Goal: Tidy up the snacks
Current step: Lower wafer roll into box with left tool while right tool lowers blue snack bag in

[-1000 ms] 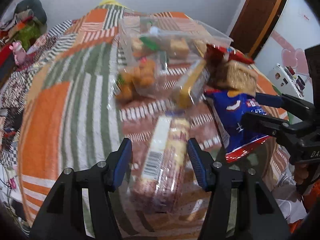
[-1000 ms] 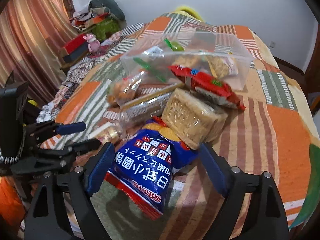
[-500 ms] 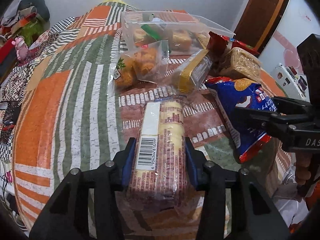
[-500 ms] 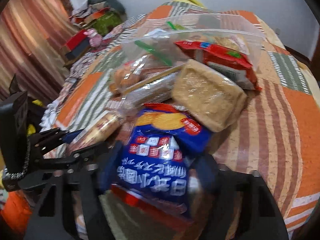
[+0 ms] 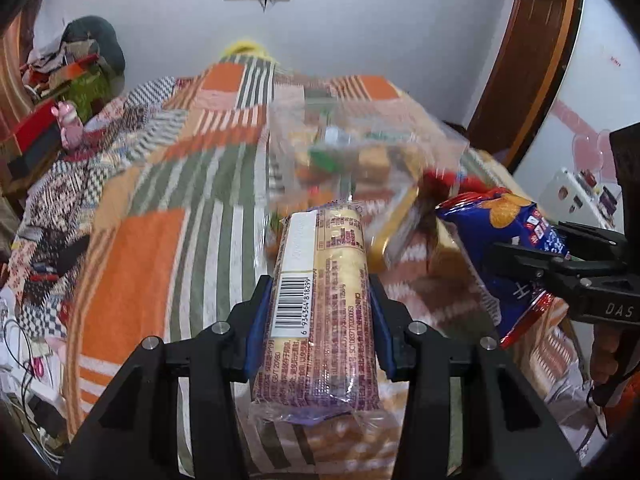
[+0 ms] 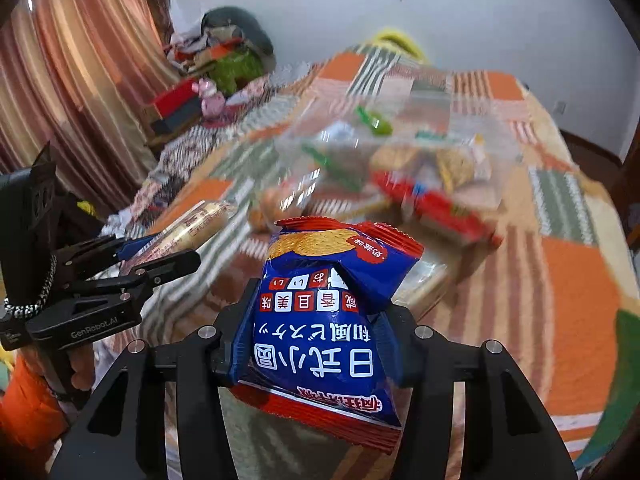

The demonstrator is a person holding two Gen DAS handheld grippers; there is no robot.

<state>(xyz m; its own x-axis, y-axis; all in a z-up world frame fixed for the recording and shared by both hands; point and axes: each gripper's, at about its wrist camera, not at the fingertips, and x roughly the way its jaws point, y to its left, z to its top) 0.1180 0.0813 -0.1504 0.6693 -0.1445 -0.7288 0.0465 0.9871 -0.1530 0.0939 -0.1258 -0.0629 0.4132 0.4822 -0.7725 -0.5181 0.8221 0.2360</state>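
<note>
Barcode on cracker roll, left wrist view only

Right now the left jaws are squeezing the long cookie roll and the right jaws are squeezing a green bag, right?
Not quite: the bag is blue, not green. The right wrist view shows the right gripper clamped on the blue snack bag. The left gripper does squeeze the long cookie roll.
</note>
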